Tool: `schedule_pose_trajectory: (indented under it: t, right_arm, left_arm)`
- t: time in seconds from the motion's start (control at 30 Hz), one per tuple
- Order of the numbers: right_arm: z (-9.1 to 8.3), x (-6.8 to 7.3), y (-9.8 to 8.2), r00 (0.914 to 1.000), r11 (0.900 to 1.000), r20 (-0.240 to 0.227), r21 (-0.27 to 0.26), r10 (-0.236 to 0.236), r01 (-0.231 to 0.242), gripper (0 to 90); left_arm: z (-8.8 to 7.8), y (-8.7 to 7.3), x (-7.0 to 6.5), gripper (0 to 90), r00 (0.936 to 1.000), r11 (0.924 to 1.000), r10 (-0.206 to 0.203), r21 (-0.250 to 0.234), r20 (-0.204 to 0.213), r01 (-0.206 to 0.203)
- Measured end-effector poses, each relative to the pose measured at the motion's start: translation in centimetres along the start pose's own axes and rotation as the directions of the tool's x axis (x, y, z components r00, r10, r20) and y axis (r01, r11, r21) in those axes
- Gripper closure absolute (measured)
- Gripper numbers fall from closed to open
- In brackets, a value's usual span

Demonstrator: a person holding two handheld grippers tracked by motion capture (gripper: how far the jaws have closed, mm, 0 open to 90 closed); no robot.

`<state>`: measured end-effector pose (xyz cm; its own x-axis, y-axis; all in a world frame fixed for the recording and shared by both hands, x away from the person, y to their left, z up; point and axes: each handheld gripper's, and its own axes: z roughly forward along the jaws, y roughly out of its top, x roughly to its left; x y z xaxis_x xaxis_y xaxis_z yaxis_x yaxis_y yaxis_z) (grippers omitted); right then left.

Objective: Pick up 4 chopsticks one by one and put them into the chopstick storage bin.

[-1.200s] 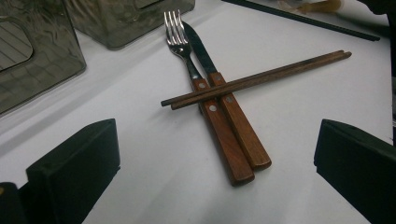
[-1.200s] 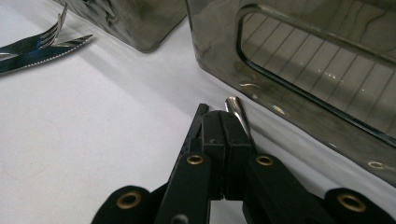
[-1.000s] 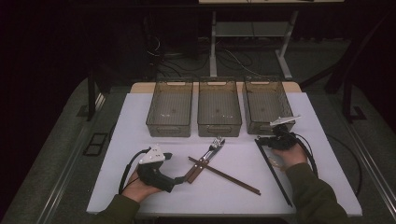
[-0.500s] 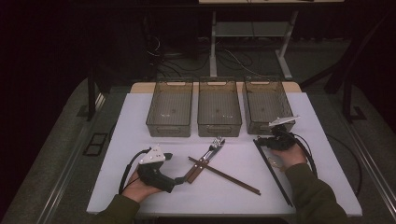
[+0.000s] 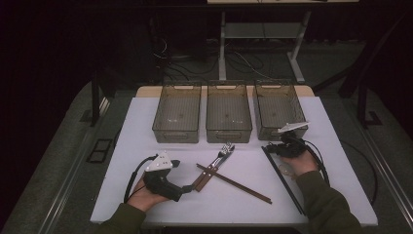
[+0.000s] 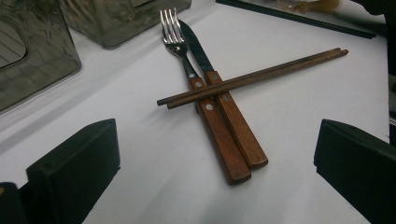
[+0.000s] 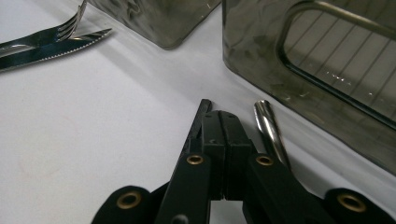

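A fork [image 5: 225,148] and a knife [image 5: 213,168] with wooden handles lie side by side mid-table, and a pair of brown chopsticks [image 5: 234,183] lies across them. In the left gripper view the fork [image 6: 173,32], knife [image 6: 196,44] and chopsticks [image 6: 261,74] sit just ahead of my left gripper [image 6: 215,140], open, with nothing between its jaws. That left gripper [image 5: 181,175] rests at the front left, pointing at the handle ends. My right gripper [image 5: 269,148] is shut on nothing; its tips [image 7: 224,122] rest by a black chopstick [image 7: 201,109] and a metal handle [image 7: 267,123].
Three smoky clear bins [image 5: 176,134] [image 5: 229,134] [image 5: 272,130] stand in a row at the back of the white mat. Black chopsticks [image 5: 283,179] run toward the front edge beside the right forearm. The right bin's wall [image 7: 327,70] is close ahead of the right gripper.
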<state>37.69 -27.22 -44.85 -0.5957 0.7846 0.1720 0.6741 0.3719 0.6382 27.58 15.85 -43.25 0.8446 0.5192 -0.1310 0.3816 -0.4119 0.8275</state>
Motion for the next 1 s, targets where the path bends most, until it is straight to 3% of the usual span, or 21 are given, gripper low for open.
schedule_pose_trajectory:
  t: [0.7,1.0]
  right_arm:
    - [0.5,1.2,0.3,0.9989,0.999,-0.033,0.004,-0.034,0.034,89.8]
    - [1.0,2.5,0.7,0.9962,0.997,-0.053,0.018,-0.069,0.071,89.8]
  left_arm:
    - [0.1,0.0,-0.1,0.0,0.9999,0.9999,0.005,0.009,0.015,-0.005]
    - [0.1,0.0,-0.1,0.0,0.9998,0.9999,0.005,0.010,0.019,-0.006]
